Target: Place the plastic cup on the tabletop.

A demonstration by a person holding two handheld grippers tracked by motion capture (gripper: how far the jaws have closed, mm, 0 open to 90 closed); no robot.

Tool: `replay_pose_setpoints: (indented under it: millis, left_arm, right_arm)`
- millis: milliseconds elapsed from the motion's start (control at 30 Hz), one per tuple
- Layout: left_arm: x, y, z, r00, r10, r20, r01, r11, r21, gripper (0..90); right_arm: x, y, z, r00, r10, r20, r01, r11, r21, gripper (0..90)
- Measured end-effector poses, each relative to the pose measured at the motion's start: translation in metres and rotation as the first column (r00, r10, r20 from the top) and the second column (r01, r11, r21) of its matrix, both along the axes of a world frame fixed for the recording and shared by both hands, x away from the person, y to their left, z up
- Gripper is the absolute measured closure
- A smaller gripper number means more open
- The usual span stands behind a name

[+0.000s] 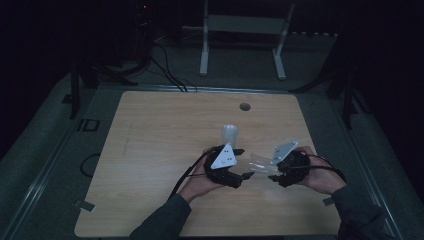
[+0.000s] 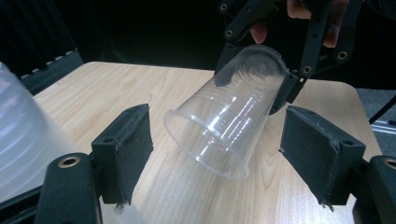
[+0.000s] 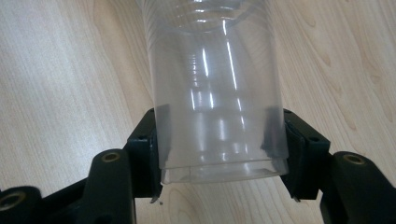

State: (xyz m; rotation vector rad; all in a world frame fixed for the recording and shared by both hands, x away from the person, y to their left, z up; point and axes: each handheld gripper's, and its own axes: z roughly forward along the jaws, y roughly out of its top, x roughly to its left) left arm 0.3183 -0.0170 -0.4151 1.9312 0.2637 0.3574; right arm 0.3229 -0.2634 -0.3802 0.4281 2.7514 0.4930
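A clear plastic cup (image 1: 261, 164) hangs tilted just above the wooden table (image 1: 160, 150), between both hands. My right gripper (image 1: 275, 169) is shut on the cup's base; in the right gripper view its pads (image 3: 148, 149) press both sides of the cup (image 3: 210, 70), which points away over the wood. In the left gripper view the cup (image 2: 219, 121) shows its open mouth, with the right gripper (image 2: 257, 74) clamped on its bottom. My left gripper (image 2: 224, 149) is open. Its pads (image 2: 135, 137) stand on either side of the rim with gaps.
A cloudy white cup (image 1: 230, 134) stands upside down on the table just beyond my left gripper (image 1: 244, 164), and looms at the left (image 2: 18, 140) in the left gripper view. A cable hole (image 1: 244, 106) lies farther back. A white frame (image 1: 245, 30) stands on the floor behind.
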Motion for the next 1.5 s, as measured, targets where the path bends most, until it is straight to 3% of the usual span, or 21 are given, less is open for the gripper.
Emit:
replay_pose_setpoints:
  millis: [833,1233,1500]
  left_arm:
    - [0.001,0.002,0.001,0.9998,0.018,0.001,-0.018,0.9997,-0.015,24.6]
    - [0.002,0.003,0.002,0.9996,0.02,-0.017,-0.021,0.999,-0.04,24.8]
    - [0.003,0.004,0.003,0.9995,0.024,-0.019,-0.025,0.9988,-0.043,24.9]
  right_arm:
    - [-0.002,-0.012,0.003,0.9942,-0.092,0.055,0.086,0.99,0.116,41.7]
    - [-0.003,-0.014,0.001,0.9883,-0.131,0.079,0.116,0.979,0.168,41.7]
    - [-0.006,-0.016,0.002,0.9808,-0.168,0.098,0.143,0.965,0.22,41.7]
